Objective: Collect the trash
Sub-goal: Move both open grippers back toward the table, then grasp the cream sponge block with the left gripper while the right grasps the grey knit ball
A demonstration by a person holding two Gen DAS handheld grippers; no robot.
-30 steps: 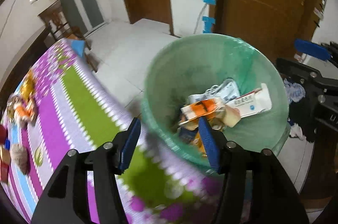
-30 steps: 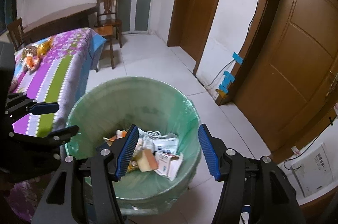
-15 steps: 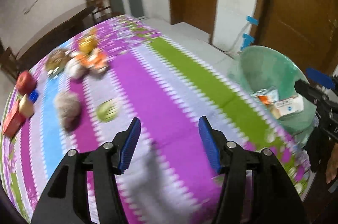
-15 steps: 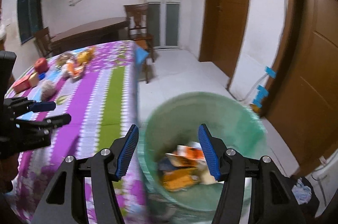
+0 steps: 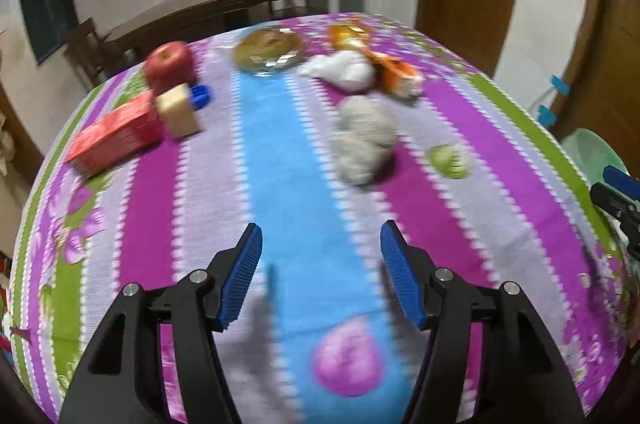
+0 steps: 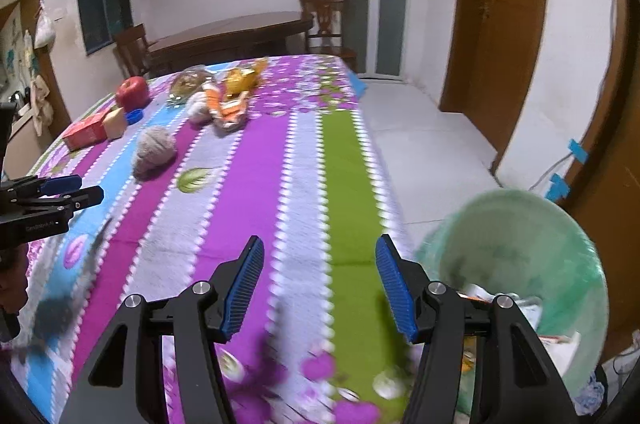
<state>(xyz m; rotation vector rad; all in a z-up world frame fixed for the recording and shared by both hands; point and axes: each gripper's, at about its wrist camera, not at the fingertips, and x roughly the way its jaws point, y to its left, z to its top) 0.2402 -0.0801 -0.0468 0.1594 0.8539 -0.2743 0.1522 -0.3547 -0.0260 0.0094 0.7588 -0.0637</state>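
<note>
Grippers, left gripper (image 5: 321,278) just widening and right gripper (image 6: 318,284), hovered empty and parted over the tablecloth (image 5: 460,248), crumpled grey paper (image 5: 363,140) at twelve o'clock.

The counter's cloth (image 5: 288,152) runs in purple, blue, lilac and green stripes with white zigzag edging and pink flowers. On it lie a red apple (image 5: 170,62), a red box (image 5: 116,134) and grey crumpled paper (image 5: 364,140). The bin (image 6: 520,244) wears a pale green liner.

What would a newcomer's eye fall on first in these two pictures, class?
First the striped tablecloth, loud in purple, blue and green, filling both views. Next the red apple at its far left, beside a red box, and a grey crumpled wad mid-table. Off the table's right edge stands a green-lined trash bin.
</note>
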